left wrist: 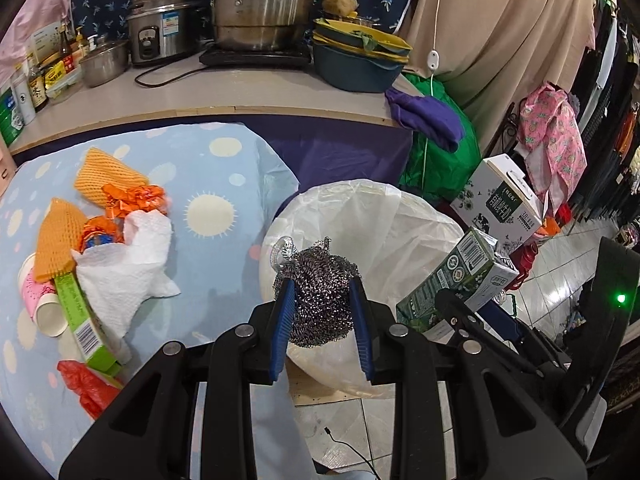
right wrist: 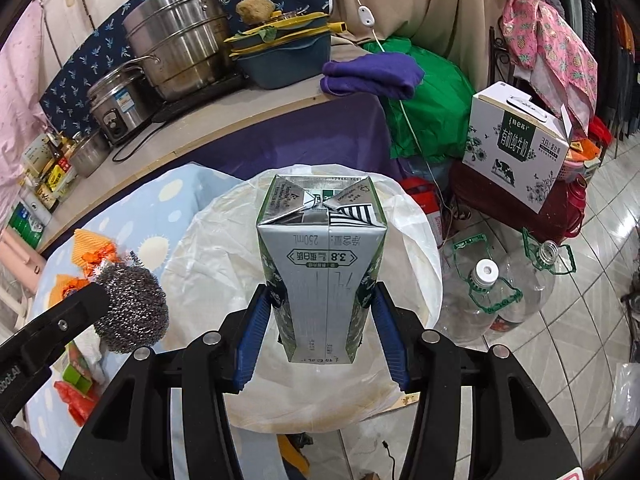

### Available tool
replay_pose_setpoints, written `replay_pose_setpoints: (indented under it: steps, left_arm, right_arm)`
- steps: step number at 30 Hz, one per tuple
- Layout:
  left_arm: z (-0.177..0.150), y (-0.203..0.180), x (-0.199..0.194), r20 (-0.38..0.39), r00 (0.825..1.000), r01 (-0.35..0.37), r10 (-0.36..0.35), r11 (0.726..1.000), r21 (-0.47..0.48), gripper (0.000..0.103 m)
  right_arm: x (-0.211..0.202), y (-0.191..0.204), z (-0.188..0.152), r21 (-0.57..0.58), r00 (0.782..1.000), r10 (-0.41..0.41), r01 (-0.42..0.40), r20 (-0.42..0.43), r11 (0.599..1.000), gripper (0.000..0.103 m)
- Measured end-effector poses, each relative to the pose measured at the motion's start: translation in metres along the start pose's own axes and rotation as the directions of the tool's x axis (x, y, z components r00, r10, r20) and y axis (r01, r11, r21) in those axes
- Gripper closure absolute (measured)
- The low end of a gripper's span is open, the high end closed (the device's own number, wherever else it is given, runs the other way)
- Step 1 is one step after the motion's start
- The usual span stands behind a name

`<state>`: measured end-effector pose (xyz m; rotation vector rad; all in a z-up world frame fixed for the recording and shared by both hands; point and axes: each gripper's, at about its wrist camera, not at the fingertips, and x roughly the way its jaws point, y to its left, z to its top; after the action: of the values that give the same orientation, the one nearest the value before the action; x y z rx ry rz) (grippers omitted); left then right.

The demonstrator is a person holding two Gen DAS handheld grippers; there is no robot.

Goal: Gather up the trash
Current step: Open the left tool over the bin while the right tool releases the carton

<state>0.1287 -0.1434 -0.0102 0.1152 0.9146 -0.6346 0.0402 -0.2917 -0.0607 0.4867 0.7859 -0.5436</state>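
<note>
My left gripper [left wrist: 322, 295] is shut on a steel wool scrubber [left wrist: 320, 276], held over the near rim of a bin lined with a white bag [left wrist: 400, 232]. The scrubber [right wrist: 130, 308] shows at the left of the right wrist view too. My right gripper [right wrist: 323, 305] is shut on a small green and silver milk carton [right wrist: 320, 256], held above the same bin [right wrist: 416, 264]. That carton [left wrist: 456, 280] appears at the right of the left wrist view. More trash lies on the blue dotted cloth [left wrist: 208, 168]: orange foam nets [left wrist: 108, 176], a white paper towel [left wrist: 128, 264], a green box [left wrist: 80, 320], paper cups [left wrist: 44, 304].
A counter [left wrist: 240, 92] behind holds pots, a rice cooker [left wrist: 164, 24], bottles and a blue basin [left wrist: 356, 68]. On the floor to the right stand a milk case [right wrist: 516, 144] and clear plastic jugs [right wrist: 488, 296]. A green bag [right wrist: 428, 108] and a purple cloth [right wrist: 368, 76] sit behind the bin.
</note>
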Motion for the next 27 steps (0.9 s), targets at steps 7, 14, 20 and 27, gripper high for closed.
replay_pose_setpoints:
  steps: [7,14,20,27]
  left_arm:
    - [0.001,-0.005,0.018,-0.031,0.999,-0.006,0.006,1.0,0.001,0.074]
    - [0.001,-0.004,0.025,-0.034,0.999,-0.009,0.009,1.0,-0.007,0.073]
    - [0.002,-0.006,0.023,-0.025,1.0,-0.013,0.013,1.0,-0.007,0.065]
    - [0.002,-0.003,0.018,-0.021,1.0,-0.016,0.016,1.0,-0.024,0.062]
  right_arm:
    - [0.009,-0.002,-0.001,0.003,1.0,-0.005,0.005,-0.018,1.0,0.053]
    - [0.01,-0.003,0.0,0.015,1.0,-0.006,0.006,-0.021,1.0,0.052]
    - [0.004,0.0,0.003,0.008,1.0,-0.012,0.012,0.007,1.0,0.051]
    - [-0.005,0.006,0.005,-0.007,1.0,-0.007,0.007,0.03,1.0,0.049]
